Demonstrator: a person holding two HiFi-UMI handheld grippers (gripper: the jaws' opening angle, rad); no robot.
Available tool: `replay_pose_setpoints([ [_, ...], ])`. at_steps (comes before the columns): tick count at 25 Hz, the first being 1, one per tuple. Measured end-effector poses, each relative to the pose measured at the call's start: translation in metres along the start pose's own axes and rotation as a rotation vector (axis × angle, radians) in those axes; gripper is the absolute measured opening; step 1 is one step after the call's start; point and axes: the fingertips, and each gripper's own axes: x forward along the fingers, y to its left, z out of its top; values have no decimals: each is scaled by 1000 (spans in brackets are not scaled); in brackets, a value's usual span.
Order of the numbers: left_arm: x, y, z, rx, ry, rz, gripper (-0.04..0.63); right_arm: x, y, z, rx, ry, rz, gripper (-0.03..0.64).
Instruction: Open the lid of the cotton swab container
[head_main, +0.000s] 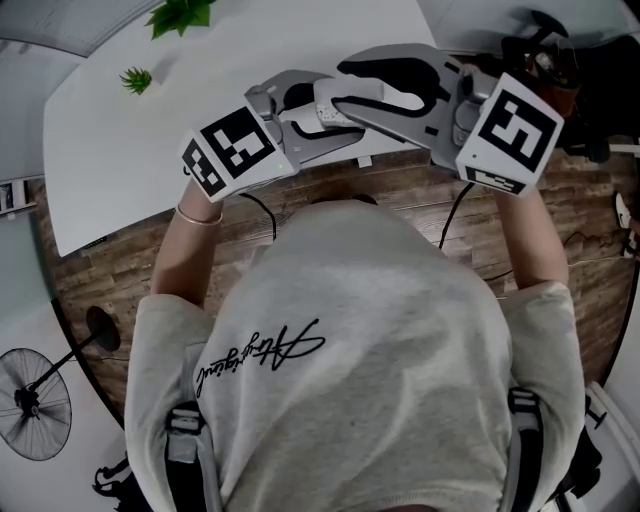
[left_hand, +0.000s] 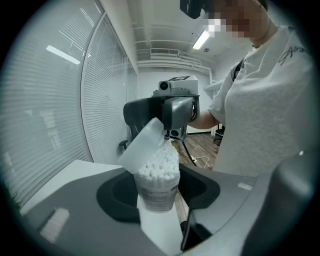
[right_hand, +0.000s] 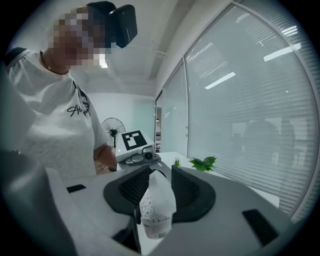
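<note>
The cotton swab container (left_hand: 157, 186) is a clear round tub packed with white swab heads. It stands upright between the jaws of my left gripper (left_hand: 158, 196), which is shut on its body. Its translucent lid (left_hand: 144, 145) is tilted up and back off the tub's rim. In the right gripper view that lid (right_hand: 160, 192) stands between the black pads of my right gripper (right_hand: 156, 201), which press on it, with the tub (right_hand: 154, 222) below. In the head view the left gripper (head_main: 320, 115) and the right gripper (head_main: 385, 95) meet nose to nose above the table's edge and hide the tub.
A white table (head_main: 150, 150) lies under the grippers, with two small green plants (head_main: 135, 80) (head_main: 182, 14) at its far side. Wood floor shows below. A standing fan (head_main: 35, 400) is at the lower left. Dark gear (head_main: 550, 55) sits at the upper right. Windows with blinds (right_hand: 250, 125) stand beside the table.
</note>
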Motion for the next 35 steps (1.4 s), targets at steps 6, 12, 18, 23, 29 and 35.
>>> replay_pose_setpoints([
  [6, -3, 1, 0, 15, 2, 21, 211, 2, 2, 2, -7, -5, -15, 137],
  [12, -6, -4, -3, 30, 10, 22, 210, 3, 1, 6, -8, -15, -38, 118],
  [18, -12, -16, 0, 55, -7, 2, 210, 6, -9, 16, 16, -53, -76, 65],
  [23, -19, -16, 2, 64, -20, 1, 209, 10, -11, 21, 31, -58, -82, 55],
  [29, -27, -18, -3, 71, -30, -7, 209, 17, -12, 21, 32, -50, -103, 63],
  [35, -37, -17, -6, 74, -67, -1, 202, 25, -14, 21, 53, -52, -143, 51],
])
